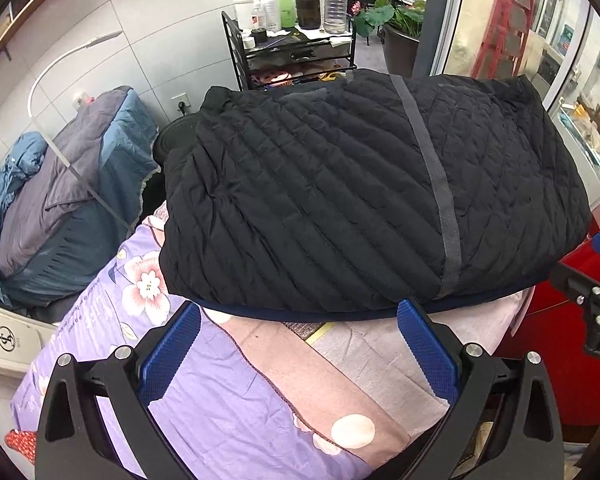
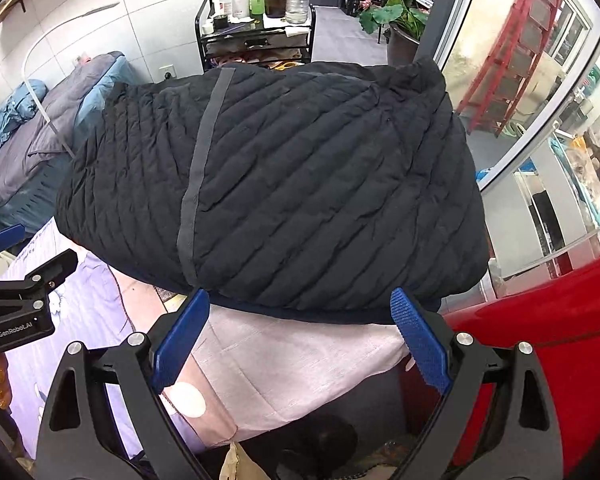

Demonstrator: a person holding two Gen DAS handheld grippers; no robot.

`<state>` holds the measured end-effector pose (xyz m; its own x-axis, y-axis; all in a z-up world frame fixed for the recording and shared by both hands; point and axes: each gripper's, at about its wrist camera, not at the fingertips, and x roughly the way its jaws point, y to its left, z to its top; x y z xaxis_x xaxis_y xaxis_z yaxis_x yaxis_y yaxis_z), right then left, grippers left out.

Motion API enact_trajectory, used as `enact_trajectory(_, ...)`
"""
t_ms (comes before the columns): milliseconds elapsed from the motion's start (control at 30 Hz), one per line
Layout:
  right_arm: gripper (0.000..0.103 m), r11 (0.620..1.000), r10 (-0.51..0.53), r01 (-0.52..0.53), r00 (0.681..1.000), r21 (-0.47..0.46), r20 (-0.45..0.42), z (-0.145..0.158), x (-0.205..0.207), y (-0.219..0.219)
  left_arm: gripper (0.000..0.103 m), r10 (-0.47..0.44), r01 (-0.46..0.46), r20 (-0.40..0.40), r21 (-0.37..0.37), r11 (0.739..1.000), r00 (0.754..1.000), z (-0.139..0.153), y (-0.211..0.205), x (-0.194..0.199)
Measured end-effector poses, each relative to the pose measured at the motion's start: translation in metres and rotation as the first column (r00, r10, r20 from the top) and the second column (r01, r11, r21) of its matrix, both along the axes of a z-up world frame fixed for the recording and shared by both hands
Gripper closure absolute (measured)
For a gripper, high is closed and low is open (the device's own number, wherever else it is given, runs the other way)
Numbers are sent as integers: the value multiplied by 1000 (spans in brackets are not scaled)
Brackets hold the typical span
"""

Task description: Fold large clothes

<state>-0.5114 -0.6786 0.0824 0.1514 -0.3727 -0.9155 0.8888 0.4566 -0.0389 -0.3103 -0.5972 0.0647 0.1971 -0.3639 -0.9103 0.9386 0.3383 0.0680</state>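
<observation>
The left gripper (image 1: 298, 316) has its blue-padded fingers (image 1: 172, 354) spread wide apart, clamping nothing; their tips sit just at the near hem of the black quilted jacket (image 1: 340, 192), above the floral bedsheet (image 1: 204, 412). Whether the tips touch the hem cannot be told. The right gripper (image 2: 300, 306) is spread just as wide and empty, its fingers (image 2: 420, 344) reaching to the same hem from the jacket's right part, over a pale pink cloth (image 2: 284, 364).

The jacket lies folded into a compact bundle on the covered surface, a grey tape strip (image 1: 432, 176) running across its top from far edge to near edge. Each gripper shows at the edge of the other's view, side by side.

Beyond the jacket stands a black trolley (image 1: 236, 56) loaded with bottles (image 1: 308, 6). To the left is a bed with blue-grey bedding (image 1: 60, 184); to the right, a potted plant (image 1: 400, 20) and a red ladder (image 1: 504, 16) behind glass.
</observation>
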Motion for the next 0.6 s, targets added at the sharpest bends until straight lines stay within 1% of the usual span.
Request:
enact_trajectory(100, 12, 1000, 8, -8, 1000, 3, -1, -1, 3, 1, 6, 19, -19, -27, 6, 1000, 999, -2, 1, 3)
enact_trajectory(200, 12, 1000, 9, -9, 1000, 1, -3, -2, 5, 1, 6, 51, -51, -4, 20, 998, 999, -2, 3, 4)
enact_trajectory(433, 12, 1000, 9, -9, 1000, 7, -5, -4, 8, 0, 6, 52, -52, 0, 11, 999, 999, -1, 3, 6)
enact_trajectory(600, 12, 1000, 14, -14, 1000, 8, -7, -5, 10, 1, 6, 45, -45, 7, 20, 999, 999, -3, 2, 6)
